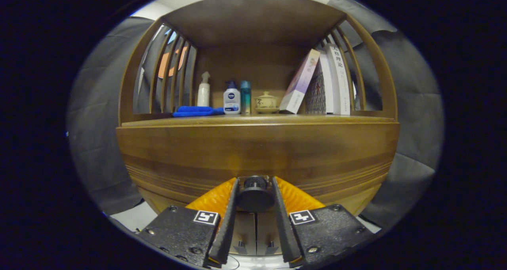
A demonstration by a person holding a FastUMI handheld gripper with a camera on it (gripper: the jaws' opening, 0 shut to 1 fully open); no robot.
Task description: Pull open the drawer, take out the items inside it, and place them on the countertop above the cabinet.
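So the big wooden cabinet (pixel 257 151) takes up pretty much everything in front of the camera, and the drawer front (pixel 190 159) looks flush with it — I'd say it hasn't been pulled out yet. Above it is the table (pixel 257 120), the top where the stuff is supposed to end up. It's already got a row of things at the back: leaning books (pixel 330 82), a folded blue cloth (pixel 196 111), a white spray bottle (pixel 203 90), a lotion bottle (pixel 231 99), a teal bottle (pixel 245 97) and a little lidded cup (pixel 265 102).

Down low, the tongs (pixel 255 194) are closed in around the dark round drawer knob (pixel 254 192), one finger on each side and seemingly pressing it. So the grab looks done — pulling, emptying and placing are all left. Can't see what's inside.
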